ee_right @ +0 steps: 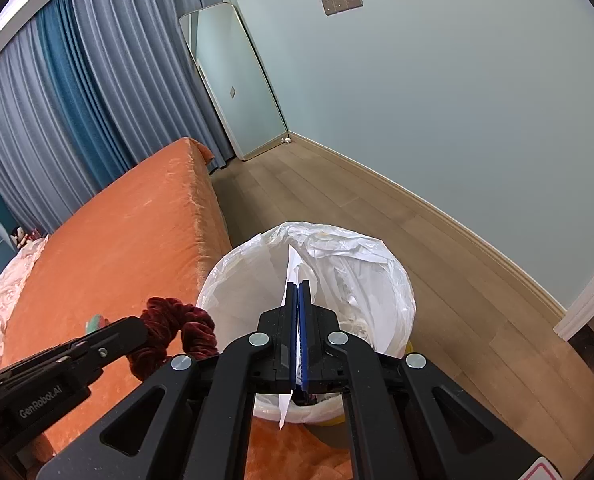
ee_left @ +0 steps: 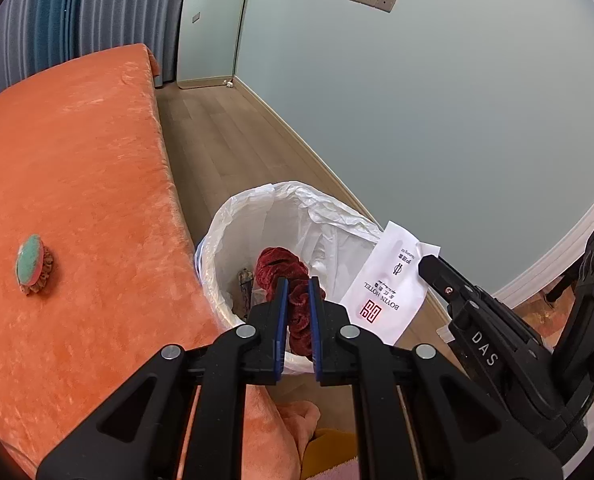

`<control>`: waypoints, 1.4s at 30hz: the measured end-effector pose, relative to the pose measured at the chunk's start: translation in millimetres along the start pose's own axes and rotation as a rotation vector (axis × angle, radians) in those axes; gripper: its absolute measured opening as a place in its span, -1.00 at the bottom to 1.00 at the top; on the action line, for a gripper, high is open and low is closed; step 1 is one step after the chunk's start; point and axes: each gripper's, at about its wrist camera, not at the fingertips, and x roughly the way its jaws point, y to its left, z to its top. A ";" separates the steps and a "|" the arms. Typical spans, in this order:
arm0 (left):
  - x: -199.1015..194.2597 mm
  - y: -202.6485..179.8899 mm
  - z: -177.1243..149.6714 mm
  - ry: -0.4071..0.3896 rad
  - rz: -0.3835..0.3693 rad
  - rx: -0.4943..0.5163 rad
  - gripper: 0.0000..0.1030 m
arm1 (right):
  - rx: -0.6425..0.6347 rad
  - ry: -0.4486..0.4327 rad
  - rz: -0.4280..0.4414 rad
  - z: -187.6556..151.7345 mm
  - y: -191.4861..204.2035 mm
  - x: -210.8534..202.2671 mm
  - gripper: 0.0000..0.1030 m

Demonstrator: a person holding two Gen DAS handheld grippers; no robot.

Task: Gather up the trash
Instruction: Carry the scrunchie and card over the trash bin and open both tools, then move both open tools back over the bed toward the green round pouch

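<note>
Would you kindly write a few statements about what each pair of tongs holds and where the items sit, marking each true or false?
1. The left tongs grip a dark red velvet scrunchie. True.
2. The right tongs are open and hold nothing. False: they are shut on a white hotel paper sleeve.
3. The bin has a white plastic liner. True.
4. A green-topped object lies in the bin. False: it rests on the orange bedspread.
</note>
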 end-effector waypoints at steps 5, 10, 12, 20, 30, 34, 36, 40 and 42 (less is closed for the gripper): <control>11.3 -3.6 5.0 0.008 -0.009 0.003 -0.80 | -0.011 -0.002 0.010 2.6 4.4 3.7 -0.98; 17.8 1.9 12.0 -0.009 -0.067 -0.030 -0.65 | -0.010 -0.016 0.001 6.9 9.9 9.0 -0.87; 15.9 8.3 14.9 -0.021 -0.014 -0.059 0.07 | -0.010 -0.023 -0.017 8.1 14.2 9.9 -0.45; -6.1 51.1 13.6 -0.086 0.174 -0.141 0.15 | -0.044 -0.024 -0.019 6.1 32.4 7.6 -0.10; -38.5 109.6 -8.5 -0.088 0.272 -0.259 0.15 | -0.127 0.025 0.035 -13.8 79.4 7.4 -0.06; -48.2 130.6 -18.0 -0.093 0.314 -0.287 0.15 | -0.168 0.042 0.063 -22.9 101.0 7.8 -0.04; -54.2 142.1 -23.2 -0.093 0.330 -0.304 0.15 | -0.187 0.055 0.078 -27.5 113.2 9.2 -0.03; -66.7 166.0 -33.6 -0.099 0.363 -0.352 0.15 | -0.220 0.086 0.113 -35.7 137.0 13.7 0.01; -72.7 177.5 -39.7 -0.104 0.383 -0.368 0.15 | -0.242 0.095 0.125 -40.8 147.8 15.8 0.05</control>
